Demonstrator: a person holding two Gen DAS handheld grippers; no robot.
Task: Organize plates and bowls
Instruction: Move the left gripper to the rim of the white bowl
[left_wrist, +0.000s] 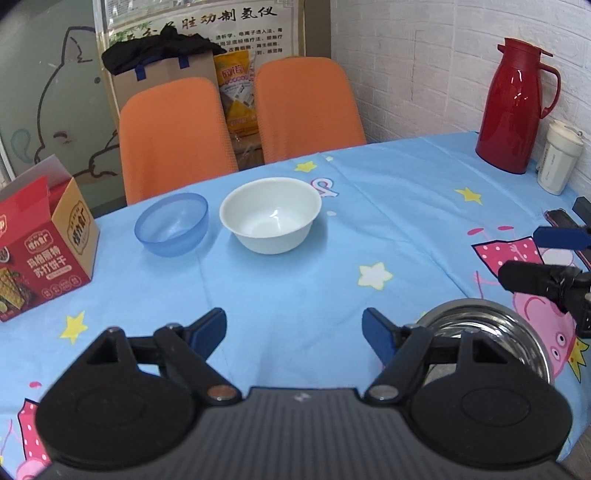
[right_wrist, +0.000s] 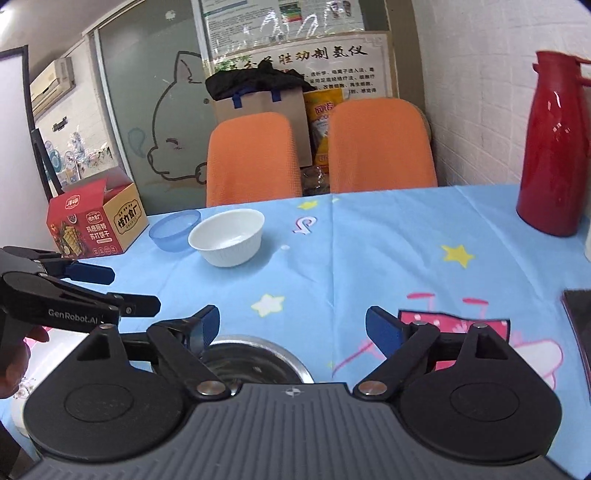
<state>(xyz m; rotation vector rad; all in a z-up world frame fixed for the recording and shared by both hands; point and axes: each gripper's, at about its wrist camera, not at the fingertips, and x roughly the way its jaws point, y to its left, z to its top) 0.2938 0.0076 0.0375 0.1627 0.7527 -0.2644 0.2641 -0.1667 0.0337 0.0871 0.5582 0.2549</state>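
White brick wall and a frosted glass panel with a cartoon cat close off the room behind two orange chairs, which stand at the far edge of the table under its pale blue, star-printed cloth.

Left tool hovers over bare cloth with its blue-padded jaws spread apart and nothing between them. Ahead of it, toward the chairs, a white bowl stands upright, and just to that bowl's left sits a translucent blue bowl; the two are close together, and I cannot tell whether they touch. Further left stands a red cracker box, flaps open. A steel bowl sits just behind the left tool's right jaw.

Right tool is spread wide and empty; the steel bowl lies just below and behind its left jaw, partly hidden by the tool body. From the right wrist view the left tool shows at the left edge, with fingers gripping its handle. A red thermos jug stands far right by the wall, with a white cup beside it.
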